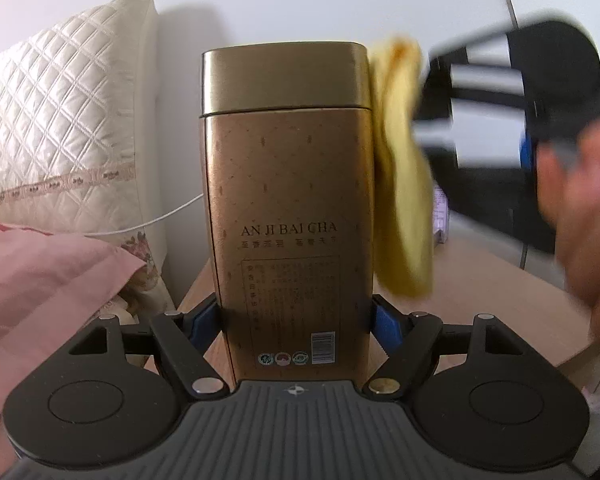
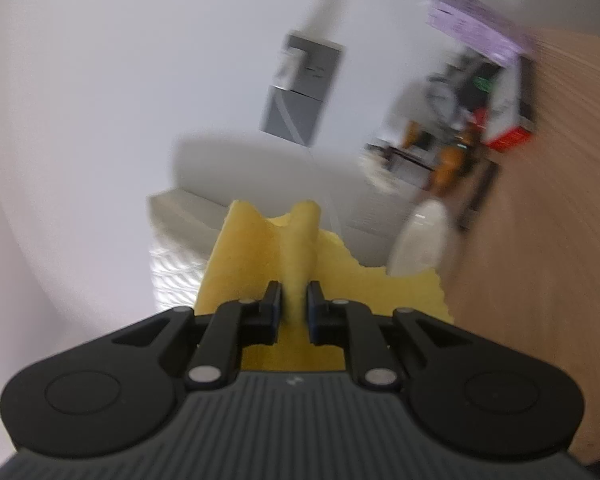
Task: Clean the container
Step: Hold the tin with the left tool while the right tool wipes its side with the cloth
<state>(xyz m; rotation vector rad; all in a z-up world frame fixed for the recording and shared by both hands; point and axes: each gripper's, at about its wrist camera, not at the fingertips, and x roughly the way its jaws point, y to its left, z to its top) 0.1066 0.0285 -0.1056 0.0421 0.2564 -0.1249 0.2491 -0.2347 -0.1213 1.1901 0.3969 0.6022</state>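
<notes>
L claw (image 1: 296, 320) clamps tall gold metal tea tin (image 1: 288, 200); R claw (image 2: 294, 308), pinching yellow cloth (image 2: 260, 256), wipes tin's side, apparently mid-clean w/ other faces left.

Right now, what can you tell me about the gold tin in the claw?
The gold tin is a tall, metal-looking box with rounded corners and a shinier lid, still on. Its front reads AN JI BAI CHA, with small print, round badges and a barcode lower down. It stands upright, clamped low on both sides by the left claw. A yellow cloth, held by the right claw, presses its right side.
</notes>
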